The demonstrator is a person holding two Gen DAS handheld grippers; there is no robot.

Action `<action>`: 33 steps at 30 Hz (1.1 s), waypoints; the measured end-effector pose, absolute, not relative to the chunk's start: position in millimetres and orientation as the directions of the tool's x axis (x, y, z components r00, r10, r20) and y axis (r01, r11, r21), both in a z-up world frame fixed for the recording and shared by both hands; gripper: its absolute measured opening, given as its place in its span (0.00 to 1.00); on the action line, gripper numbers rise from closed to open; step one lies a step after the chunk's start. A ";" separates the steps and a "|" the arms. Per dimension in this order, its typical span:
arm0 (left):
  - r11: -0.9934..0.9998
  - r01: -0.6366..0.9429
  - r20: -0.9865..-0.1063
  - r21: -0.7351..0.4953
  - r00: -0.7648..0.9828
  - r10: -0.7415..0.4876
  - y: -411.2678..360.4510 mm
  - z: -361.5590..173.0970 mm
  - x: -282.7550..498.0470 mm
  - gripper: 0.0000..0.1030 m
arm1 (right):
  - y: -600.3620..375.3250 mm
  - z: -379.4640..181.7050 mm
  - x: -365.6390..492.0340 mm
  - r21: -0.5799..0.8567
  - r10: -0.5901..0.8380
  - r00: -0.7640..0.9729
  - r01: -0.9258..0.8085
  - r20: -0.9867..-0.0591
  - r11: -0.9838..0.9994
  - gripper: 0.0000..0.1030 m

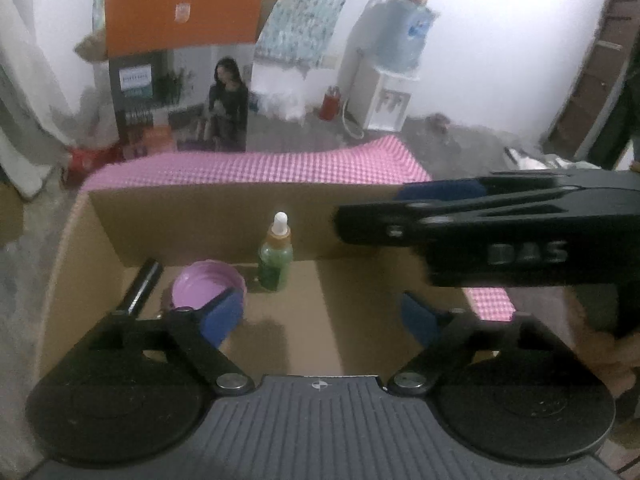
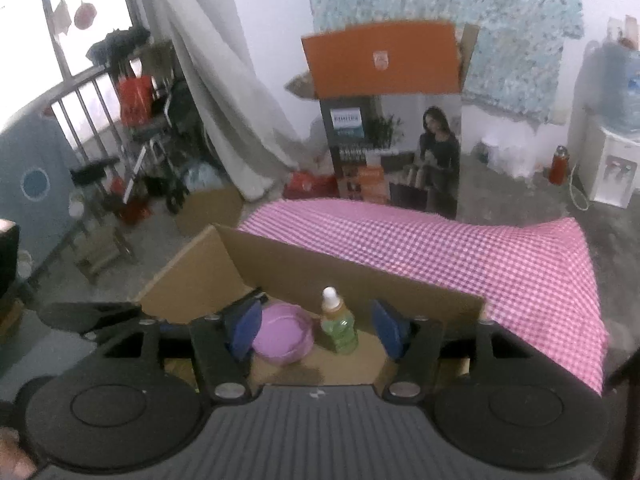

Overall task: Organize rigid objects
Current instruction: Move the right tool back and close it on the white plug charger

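An open cardboard box holds a purple bowl, an upright green bottle with a white cap, and a dark stick-like thing along its left wall. My left gripper hangs over the box, open, with nothing between its blue pads. My right gripper reaches in from the right, seen side-on. In the right wrist view my right gripper is open above the box. The bowl and bottle stand beyond its pads, untouched.
A pink checked cloth covers the surface behind and right of the box. On the floor beyond stand a printed carton with an orange flap, a water dispenser and a red bottle. A hand shows at the right edge.
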State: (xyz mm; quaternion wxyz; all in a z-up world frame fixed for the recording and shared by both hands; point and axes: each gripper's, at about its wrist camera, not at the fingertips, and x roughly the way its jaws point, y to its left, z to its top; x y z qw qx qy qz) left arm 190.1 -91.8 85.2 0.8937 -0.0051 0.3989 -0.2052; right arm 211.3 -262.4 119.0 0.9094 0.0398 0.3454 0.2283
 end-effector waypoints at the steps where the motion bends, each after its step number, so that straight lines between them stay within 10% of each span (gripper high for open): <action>1: 0.915 0.367 -0.705 -0.167 0.605 -0.371 -90.1 87.4 183.5 0.90 | -265.4 122.9 200.8 0.234 0.448 0.663 -0.390 -0.599 0.891 0.62; 13: 0.911 0.393 -0.681 -0.127 0.633 -0.368 -68.5 74.0 96.2 0.97 | -295.0 123.3 94.1 0.405 0.563 0.680 -0.400 -0.471 0.822 0.66; 33: 0.896 0.439 -0.706 -0.062 0.615 -0.350 -71.7 -1.4 67.8 0.85 | -272.5 2.5 99.1 0.684 0.647 0.533 -0.162 -0.546 0.711 0.54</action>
